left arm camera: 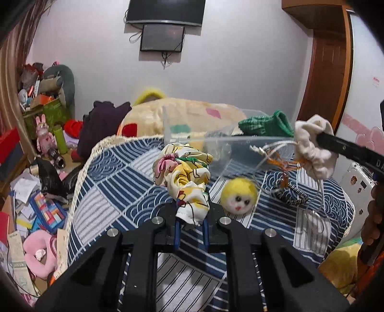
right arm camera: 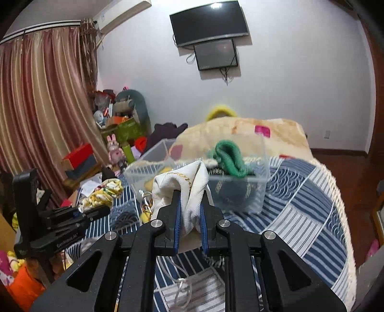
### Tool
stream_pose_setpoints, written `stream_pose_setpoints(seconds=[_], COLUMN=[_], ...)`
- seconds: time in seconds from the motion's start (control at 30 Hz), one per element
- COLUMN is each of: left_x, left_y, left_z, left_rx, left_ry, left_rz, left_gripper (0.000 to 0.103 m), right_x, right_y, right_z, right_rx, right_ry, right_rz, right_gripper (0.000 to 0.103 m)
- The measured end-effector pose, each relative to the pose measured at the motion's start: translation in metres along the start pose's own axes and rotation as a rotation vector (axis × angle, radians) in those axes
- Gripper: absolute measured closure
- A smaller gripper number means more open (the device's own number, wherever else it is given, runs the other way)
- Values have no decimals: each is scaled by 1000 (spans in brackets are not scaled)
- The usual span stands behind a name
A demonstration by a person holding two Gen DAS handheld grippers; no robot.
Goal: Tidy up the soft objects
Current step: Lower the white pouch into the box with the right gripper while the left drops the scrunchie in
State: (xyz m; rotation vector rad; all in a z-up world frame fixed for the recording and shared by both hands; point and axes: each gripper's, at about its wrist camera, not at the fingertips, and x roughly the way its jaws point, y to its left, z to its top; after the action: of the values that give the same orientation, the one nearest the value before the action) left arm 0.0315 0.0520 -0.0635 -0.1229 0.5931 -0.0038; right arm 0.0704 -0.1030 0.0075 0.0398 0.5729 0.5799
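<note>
Gripping a white cloth pouch clear of the bed, the right gripper faces the clear plastic bin, apparently its destination, where a green knit lies, while the left gripper pinches a floral scarf nearby, likely next.

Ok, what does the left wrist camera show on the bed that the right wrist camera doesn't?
Only the left wrist view shows the yellow fuzzy ball with a face lying on the bedspread, and the door. Only the right wrist view shows the curtain. Both show the clear plastic bin holding the green knit piece, the left claw shut on the printed cloth, the right claw shut on the white pouch, and the wall screens.
</note>
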Motion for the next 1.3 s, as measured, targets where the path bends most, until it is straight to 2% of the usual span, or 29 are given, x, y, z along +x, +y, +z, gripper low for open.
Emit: stream_pose_setpoints(seconds=[0.43,0.67,1.0,1.3], left_x=[-9,4,34,69], left_y=[3,4,13,9], left_z=[39,58,81,81], left_rx=[-10,-14,-47,-50], left_ry=[-83,-85,-42,52], left_rz=[-27,-23,-59,-107], left_gripper=[90,90,90,90], right_x=[3,20,50,77], right_y=[15,18,20,17], right_z=[47,67,78,66], right_rx=[-76,-90,-123,-174], right_ry=[-129,-149,-130,-33], right_rz=[-52,-60,-112,-157], right_gripper=[91,91,91,91])
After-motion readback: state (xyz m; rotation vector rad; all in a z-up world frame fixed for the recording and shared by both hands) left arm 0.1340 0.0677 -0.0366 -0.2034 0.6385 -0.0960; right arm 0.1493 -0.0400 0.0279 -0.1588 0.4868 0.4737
